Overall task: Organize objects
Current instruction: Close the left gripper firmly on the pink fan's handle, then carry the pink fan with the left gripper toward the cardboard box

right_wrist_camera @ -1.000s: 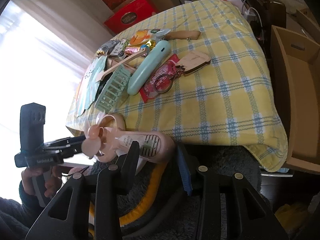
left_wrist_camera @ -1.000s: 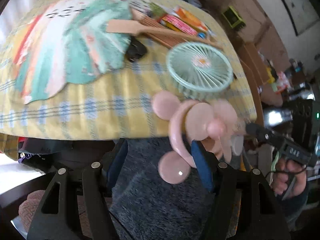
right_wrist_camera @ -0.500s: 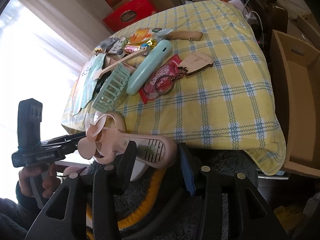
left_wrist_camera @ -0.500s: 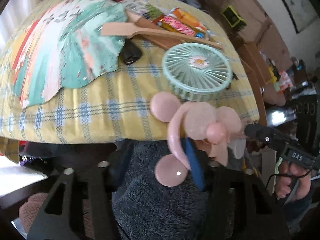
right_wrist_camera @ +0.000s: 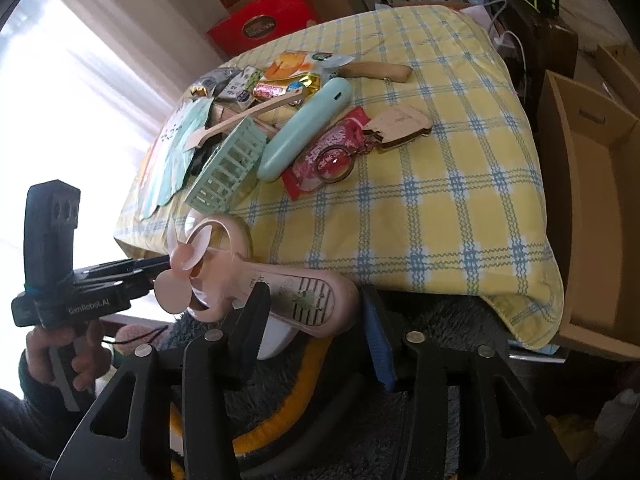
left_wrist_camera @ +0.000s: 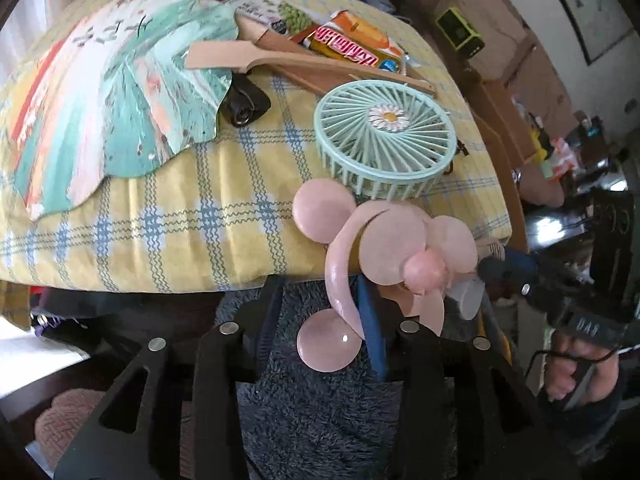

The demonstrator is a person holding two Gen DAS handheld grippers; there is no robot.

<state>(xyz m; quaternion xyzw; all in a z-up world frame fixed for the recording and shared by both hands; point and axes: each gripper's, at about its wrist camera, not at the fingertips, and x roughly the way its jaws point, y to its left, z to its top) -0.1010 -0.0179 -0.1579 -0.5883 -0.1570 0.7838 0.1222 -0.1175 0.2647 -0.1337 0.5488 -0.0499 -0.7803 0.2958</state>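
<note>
A pink hand fan [left_wrist_camera: 384,248] with round ears hangs just off the near edge of the yellow plaid table [right_wrist_camera: 460,200]. My left gripper [left_wrist_camera: 320,312] is shut on its head, at the ring and lower ear. From the right wrist view the left gripper [right_wrist_camera: 160,268] reaches in from the left, held by a hand. The fan's striped handle [right_wrist_camera: 308,300] lies between the fingers of my right gripper [right_wrist_camera: 316,304]. Its jaws are opening, and a gap shows by the blue pad [right_wrist_camera: 376,332]. The right gripper [left_wrist_camera: 492,264] sits behind the blades.
A mint fan [left_wrist_camera: 384,136] lies by the table edge, its handle [right_wrist_camera: 304,132] pointing away. A painted paper fan [left_wrist_camera: 120,100], a wooden paddle [left_wrist_camera: 248,56], snack packs [left_wrist_camera: 348,44], a red pouch [right_wrist_camera: 328,152] and a wooden tag [right_wrist_camera: 400,128] crowd the cloth. A cardboard box [right_wrist_camera: 592,200] stands right.
My left jaws have closed in on the pink fan's head. My right jaws have spread apart around the handle. The fan itself has hardly moved.
</note>
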